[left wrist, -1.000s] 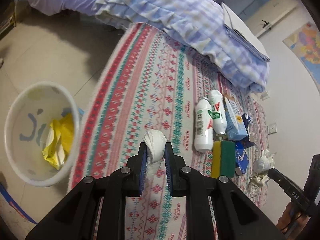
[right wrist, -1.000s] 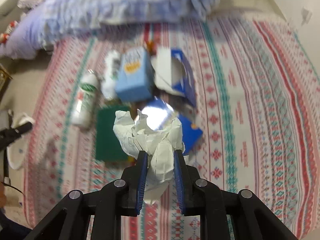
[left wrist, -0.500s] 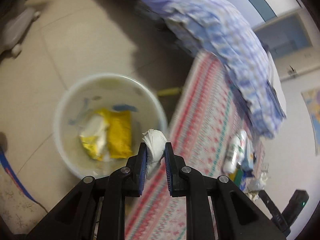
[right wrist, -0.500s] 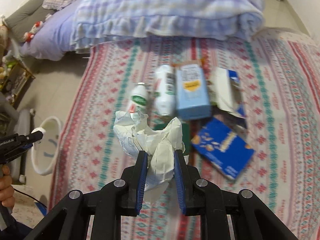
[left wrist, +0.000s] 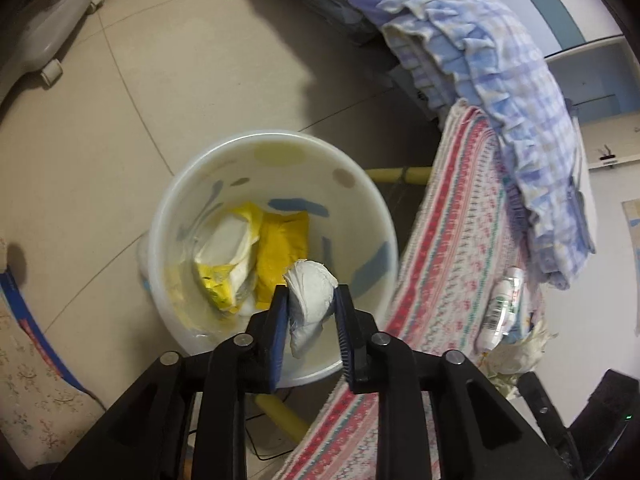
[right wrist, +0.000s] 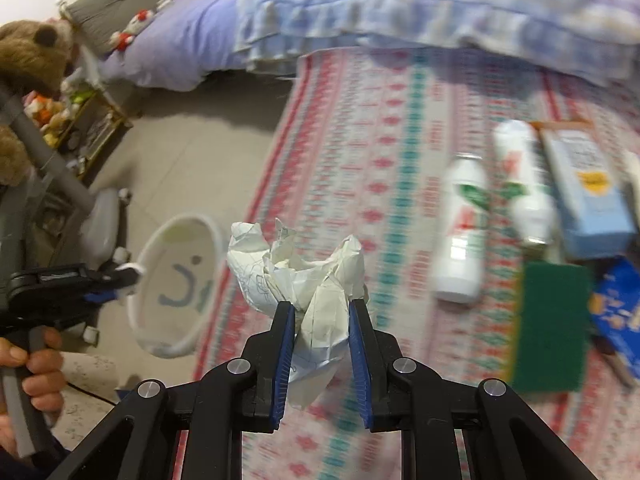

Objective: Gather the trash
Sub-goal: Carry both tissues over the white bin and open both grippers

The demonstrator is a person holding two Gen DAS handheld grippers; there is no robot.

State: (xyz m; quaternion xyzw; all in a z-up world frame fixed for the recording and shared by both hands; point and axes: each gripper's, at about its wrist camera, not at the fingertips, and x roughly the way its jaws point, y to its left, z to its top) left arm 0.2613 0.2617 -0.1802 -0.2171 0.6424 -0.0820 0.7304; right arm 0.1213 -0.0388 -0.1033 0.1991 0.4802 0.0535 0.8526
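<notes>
My left gripper (left wrist: 311, 290) hangs over a white bin (left wrist: 276, 138) on the floor, with a white tissue wad (left wrist: 310, 304) between its blue pads. Its jaws are opening while the wad still touches both pads. Yellow packets (left wrist: 280, 248) lie in the bin. My right gripper (right wrist: 320, 306) is shut on a crumpled paper ball (right wrist: 304, 276) above the patterned rug (right wrist: 360, 128). In the right wrist view the bin (right wrist: 216, 240) is at the lower left, with the left gripper (right wrist: 128, 276) and a hand (right wrist: 32, 364) beside it.
On the rug lie two white bottles (right wrist: 464, 240) (right wrist: 524, 184), a light blue carton (right wrist: 592, 192), a green sponge (right wrist: 552, 320) and a blue box (right wrist: 620, 312). A checked blanket (left wrist: 500, 80) borders the rug. A wheeled chair base (left wrist: 48, 40) and a teddy bear (right wrist: 28, 56) stand at the left.
My left gripper swung from over the rug to above the bin, and its fingers have spread a little. My right gripper carried the paper ball left, away from the bottles and boxes, towards the bin.
</notes>
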